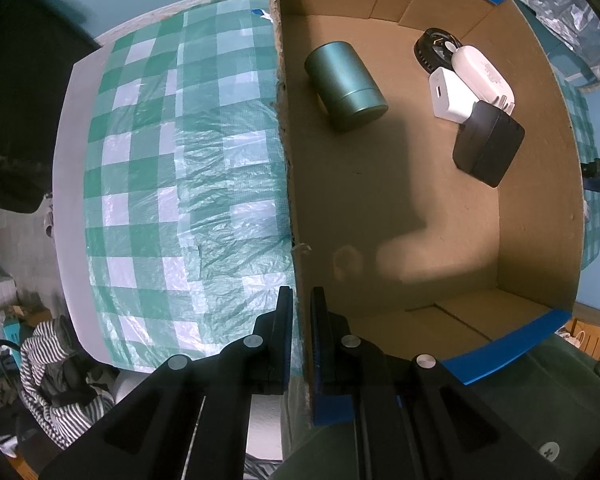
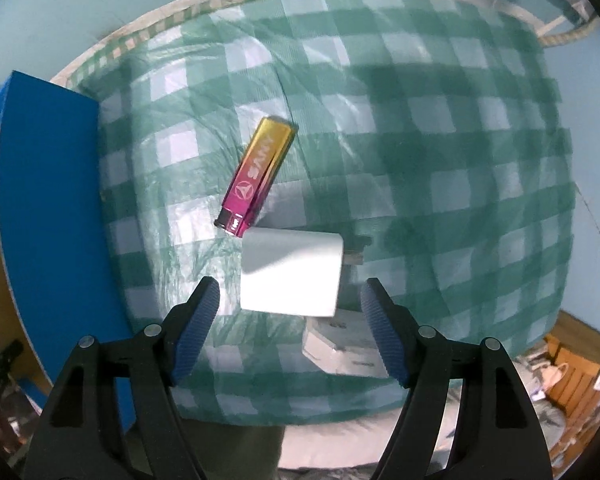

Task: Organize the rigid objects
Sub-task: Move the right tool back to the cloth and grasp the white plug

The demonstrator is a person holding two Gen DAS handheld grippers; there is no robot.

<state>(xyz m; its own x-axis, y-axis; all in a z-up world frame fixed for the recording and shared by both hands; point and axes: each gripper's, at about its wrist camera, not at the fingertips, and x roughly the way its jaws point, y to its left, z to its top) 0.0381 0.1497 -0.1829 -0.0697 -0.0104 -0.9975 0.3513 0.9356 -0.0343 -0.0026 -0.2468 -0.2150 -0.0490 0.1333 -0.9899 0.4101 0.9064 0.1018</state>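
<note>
The right gripper [image 2: 290, 326] hangs over the desk [image 2: 440, 152] with its jaws spread wide and nothing pressed between them. A white charger block [image 2: 290, 272] lies just beyond the fingertips, roughly centred in the gap, its metal prongs [image 2: 356, 254] pointing right. It reads as a hard plastic shell, light and stiff, with smooth slightly glossy faces that could slide against a pad (the ribbed blue pads should help). My judgement is that the best hold is across the two flat side faces, square to the body and clear of the prongs, which are thin and give a poor, tippy purchase. The crinkled checked plastic cover beneath may let the block skate if it is nudged sideways.

Touching the block's far left corner is a pink-and-gold lighter [image 2: 258, 178], slim and hard, likely slick. A second white adapter [image 2: 342, 350] sits nearer, partly under the block and the right finger, so a low closing stroke could catch it.

The left gripper [image 1: 302, 336] is clamped shut on the near wall of the cardboard box [image 1: 292, 184], steadying it. Inside already lie a green tin [image 1: 346, 86], a black adapter [image 1: 488, 144] and two white chargers [image 1: 466, 84], far right.
</note>
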